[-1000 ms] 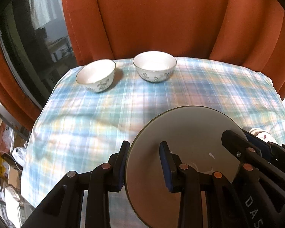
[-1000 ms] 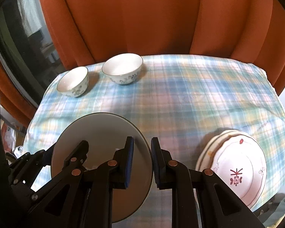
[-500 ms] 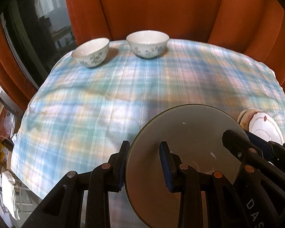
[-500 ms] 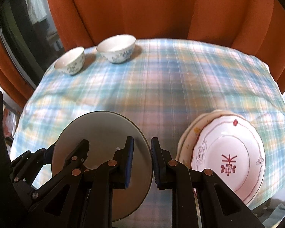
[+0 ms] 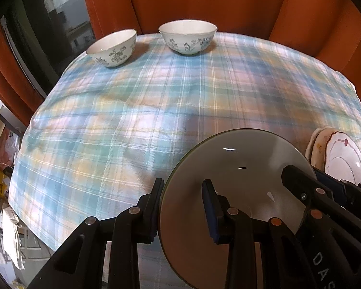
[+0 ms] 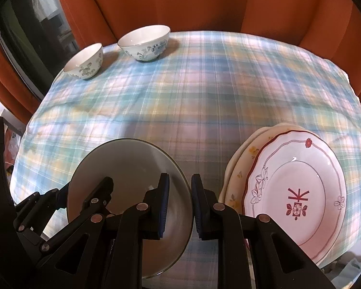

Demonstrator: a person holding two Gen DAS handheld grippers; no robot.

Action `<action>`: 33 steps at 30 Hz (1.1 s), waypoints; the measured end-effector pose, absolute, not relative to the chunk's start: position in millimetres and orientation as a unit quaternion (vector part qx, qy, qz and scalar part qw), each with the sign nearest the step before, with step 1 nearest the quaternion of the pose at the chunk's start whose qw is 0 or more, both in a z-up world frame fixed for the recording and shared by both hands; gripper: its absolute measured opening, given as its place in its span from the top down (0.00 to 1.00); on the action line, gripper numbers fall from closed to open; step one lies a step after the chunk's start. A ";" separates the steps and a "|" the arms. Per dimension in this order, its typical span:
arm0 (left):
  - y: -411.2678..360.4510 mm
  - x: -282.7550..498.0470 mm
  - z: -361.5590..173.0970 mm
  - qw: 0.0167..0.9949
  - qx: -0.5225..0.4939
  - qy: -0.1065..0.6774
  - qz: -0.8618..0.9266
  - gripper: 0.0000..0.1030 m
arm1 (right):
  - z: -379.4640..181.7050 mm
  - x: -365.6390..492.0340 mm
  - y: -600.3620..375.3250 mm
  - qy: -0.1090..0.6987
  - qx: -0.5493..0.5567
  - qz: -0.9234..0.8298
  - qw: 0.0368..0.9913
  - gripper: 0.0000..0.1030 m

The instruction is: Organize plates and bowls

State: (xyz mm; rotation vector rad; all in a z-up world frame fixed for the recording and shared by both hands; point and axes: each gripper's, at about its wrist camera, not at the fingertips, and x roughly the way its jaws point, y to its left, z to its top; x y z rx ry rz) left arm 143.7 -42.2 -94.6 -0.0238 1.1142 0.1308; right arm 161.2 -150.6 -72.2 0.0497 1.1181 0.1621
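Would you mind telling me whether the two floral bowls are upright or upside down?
Upright: both the smaller floral bowl and the larger floral bowl show open rims and pale interiors facing up.

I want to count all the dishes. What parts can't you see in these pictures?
- Plate stack, right view: the top plate covers those under it, so the count is unclear; the picture's edge cuts its near rim.
- Same stack, left view: cut by the right edge.
- Grey plate, both views: its near part is behind the fingers.
- Bowls: what is inside the left one is hidden by its wall.

Both wrist views look steeply down, sharing the plaid tablecloth [image 5: 156, 101] closely.
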 end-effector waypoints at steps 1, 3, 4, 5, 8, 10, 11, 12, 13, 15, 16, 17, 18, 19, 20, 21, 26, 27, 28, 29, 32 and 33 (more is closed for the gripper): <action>-43.0 145.4 -97.4 0.845 -0.011 0.532 0.061 0.69 | -74.5 162.4 -151.1 0.532 0.024 0.076 0.843 0.78; -45.0 147.1 -96.9 0.848 -0.007 0.526 0.062 0.69 | -80.4 165.6 -153.0 0.538 0.027 0.074 0.839 0.78; -45.3 148.8 -97.1 0.849 -0.006 0.525 0.062 0.69 | -80.6 166.4 -153.8 0.534 0.028 0.073 0.842 0.78; -45.0 149.6 -97.0 0.850 -0.006 0.524 0.062 0.69 | -80.6 168.5 -154.5 0.533 0.029 0.073 0.843 0.78; -44.0 153.6 -97.0 0.850 -0.006 0.524 0.062 0.70 | -80.1 172.4 -153.6 0.530 0.029 0.073 0.844 0.78; -43.9 155.3 -99.2 0.846 -0.007 0.530 0.059 0.69 | -80.1 174.5 -153.3 0.531 0.028 0.073 0.844 0.78; -43.8 156.3 -100.3 0.844 -0.007 0.533 0.057 0.68 | -80.5 175.6 -153.6 0.532 0.028 0.072 0.843 0.78; -43.6 156.7 -102.2 0.841 -0.011 0.538 0.052 0.68 | -81.7 176.2 -153.6 0.536 0.026 0.070 0.841 0.77; -43.8 156.4 -104.0 0.838 -0.012 0.543 0.048 0.67 | -82.6 176.9 -153.6 0.538 0.026 0.070 0.840 0.76; -45.0 154.7 -103.4 0.839 -0.009 0.543 0.048 0.67 | -85.0 176.2 -154.8 0.544 0.030 0.071 0.835 0.74; -45.6 153.5 -103.4 0.838 -0.006 0.543 0.050 0.66 | -85.3 175.2 -155.5 0.545 0.032 0.072 0.835 0.74; -45.9 152.9 -104.1 0.837 -0.005 0.545 0.050 0.65 | -86.1 174.4 -156.3 0.546 0.034 0.074 0.834 0.73; -45.8 151.7 -105.2 0.835 -0.006 0.548 0.049 0.63 | -87.4 173.4 -156.8 0.549 0.037 0.074 0.831 0.73; -45.7 149.6 -106.2 0.834 -0.007 0.550 0.048 0.59 | -88.4 172.6 -156.8 0.551 0.036 0.074 0.831 0.73; -45.7 147.7 -106.4 0.834 -0.008 0.549 0.047 0.52 | -89.5 170.9 -156.4 0.553 0.036 0.074 0.829 0.73; -45.6 145.5 -105.8 0.836 -0.008 0.547 0.047 0.52 | -90.7 169.5 -156.0 0.554 0.036 0.075 0.828 0.73; -39.3 139.5 -98.4 0.843 -0.008 0.535 0.061 0.50 | -89.0 164.2 -154.4 0.545 0.027 0.074 0.835 0.52; -37.3 138.8 -95.8 0.844 -0.012 0.532 0.061 0.49 | -87.5 164.2 -154.9 0.542 0.025 0.070 0.837 0.41; -35.9 137.8 -92.5 0.847 -0.012 0.528 0.063 0.47 | -85.1 163.9 -155.6 0.537 0.025 0.068 0.840 0.37; -35.2 137.3 -90.2 0.849 -0.012 0.525 0.064 0.45 | -83.2 164.1 -156.0 0.534 0.026 0.067 0.842 0.35; -34.1 135.9 -83.2 0.854 -0.014 0.517 0.059 0.37 | -75.2 163.3 -155.5 0.524 0.021 0.065 0.849 0.34; -34.7 135.8 -81.3 0.856 -0.013 0.514 0.055 0.30 | -72.5 163.3 -155.1 0.521 0.019 0.065 0.851 0.34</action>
